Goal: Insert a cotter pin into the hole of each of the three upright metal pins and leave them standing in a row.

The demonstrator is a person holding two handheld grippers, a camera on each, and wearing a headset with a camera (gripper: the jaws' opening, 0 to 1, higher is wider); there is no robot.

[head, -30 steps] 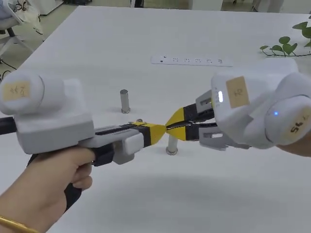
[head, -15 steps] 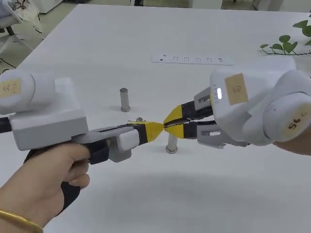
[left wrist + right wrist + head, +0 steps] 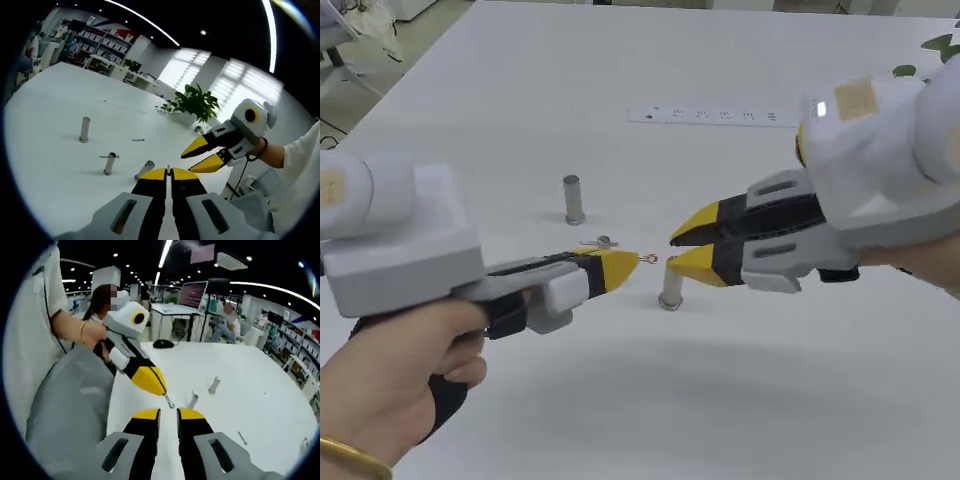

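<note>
Cotter pin (image 3: 647, 259) — pinched at the very tips of the left gripper (image 3: 636, 263), whose jaws are clenched on it, in the air above the white counter (image 3: 620, 400). The right gripper (image 3: 671, 251) faces it just beside, jaws released and parted. Beneath them the near metal pin (image 3: 670, 286) stands upright. The middle metal pin (image 3: 109, 163) carries a pin crosswise near its top, and the far metal pin (image 3: 573, 199) stands upright. A loose cotter pin (image 3: 138, 140) lies on the counter — a power strip (image 3: 710, 116) farther back.
</note>
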